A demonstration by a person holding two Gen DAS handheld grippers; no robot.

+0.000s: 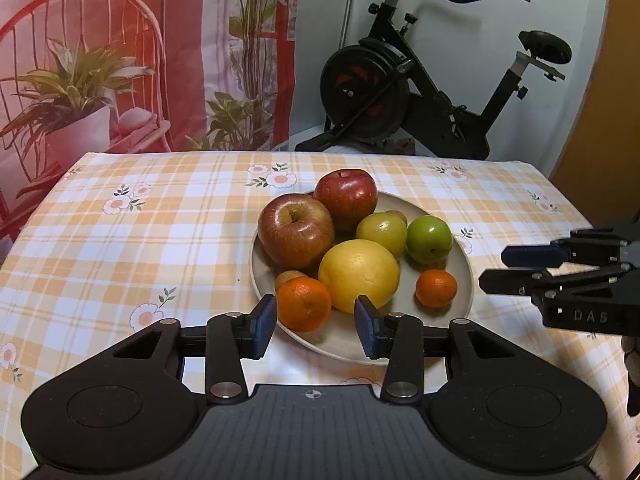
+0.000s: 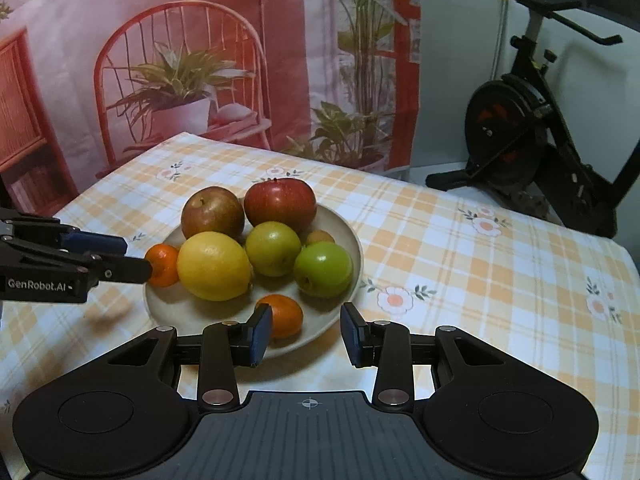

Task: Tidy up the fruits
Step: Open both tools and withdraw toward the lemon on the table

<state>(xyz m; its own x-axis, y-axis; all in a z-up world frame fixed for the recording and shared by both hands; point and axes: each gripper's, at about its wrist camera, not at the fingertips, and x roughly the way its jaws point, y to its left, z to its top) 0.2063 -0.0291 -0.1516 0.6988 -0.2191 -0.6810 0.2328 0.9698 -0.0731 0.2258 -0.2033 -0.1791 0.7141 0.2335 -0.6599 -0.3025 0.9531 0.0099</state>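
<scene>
A beige plate [image 1: 460, 308] [image 2: 348, 236] on the checked tablecloth holds two red apples [image 1: 296, 230] [image 2: 280, 204], a yellow citrus [image 1: 359, 275] [image 2: 214, 266], two green fruits [image 1: 429, 239] [image 2: 323, 269], two mandarins [image 1: 304, 303] [image 2: 285, 315] and small brown fruits. My left gripper [image 1: 316, 328] is open, its fingers on either side of the near mandarin at the plate's front edge. It also shows in the right wrist view [image 2: 128, 258]. My right gripper [image 2: 306, 334] is open and empty just in front of the other mandarin; it also shows in the left wrist view [image 1: 496, 268].
The table [image 1: 120, 240] carries an orange and white checked cloth with flowers. A printed backdrop [image 1: 140, 52] of a chair and plants hangs behind. An exercise bike [image 1: 420, 92] stands beyond the far edge.
</scene>
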